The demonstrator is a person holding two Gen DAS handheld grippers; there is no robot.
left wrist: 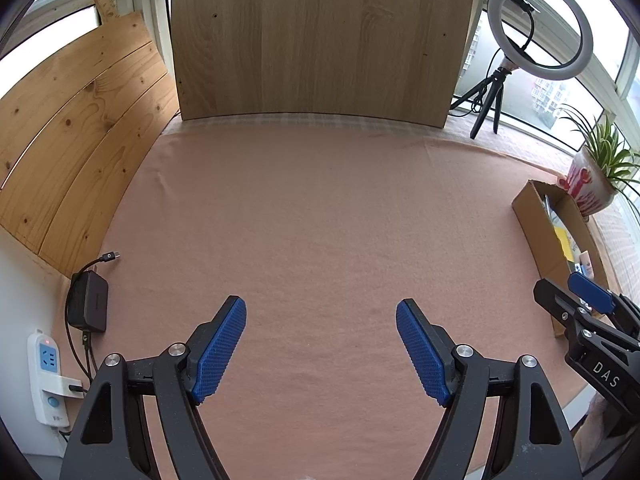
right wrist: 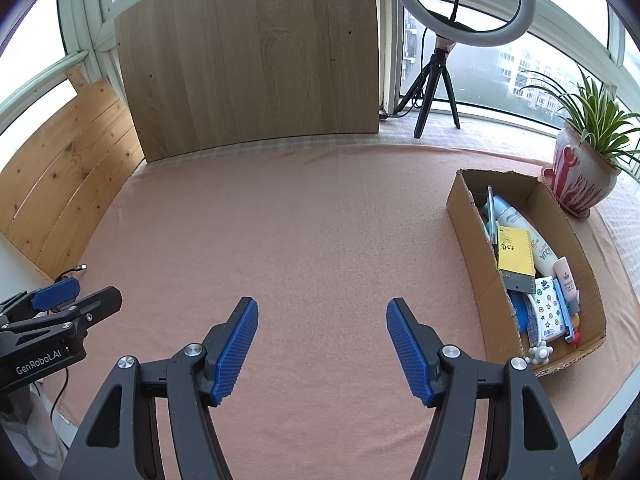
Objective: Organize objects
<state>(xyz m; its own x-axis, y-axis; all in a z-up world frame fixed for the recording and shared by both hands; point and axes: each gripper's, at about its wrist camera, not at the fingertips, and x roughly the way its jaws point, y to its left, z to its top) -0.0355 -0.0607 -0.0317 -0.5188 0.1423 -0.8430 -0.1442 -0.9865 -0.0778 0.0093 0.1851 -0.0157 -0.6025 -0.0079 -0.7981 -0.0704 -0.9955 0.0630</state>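
A cardboard box (right wrist: 468, 216) lies at the right of the pink cloth (right wrist: 300, 220). It holds a white bottle (right wrist: 524, 232), a yellow card (right wrist: 514, 254), a starred tissue pack (right wrist: 546, 314), a pink tube (right wrist: 566, 280) and other small items. The box also shows in the left wrist view (left wrist: 536, 232). My right gripper (right wrist: 322, 344) is open and empty over the cloth, left of the box. My left gripper (left wrist: 320, 348) is open and empty over the cloth. Each gripper shows at the edge of the other's view, the left (right wrist: 60, 312) and the right (left wrist: 576, 304).
A potted plant (right wrist: 580, 172) stands behind the box. A ring light on a tripod (right wrist: 440, 80) stands at the back. Wood panels (left wrist: 312, 36) lean at the back and left. A black charger (left wrist: 88, 300) and a white power strip (left wrist: 46, 376) lie at the left edge.
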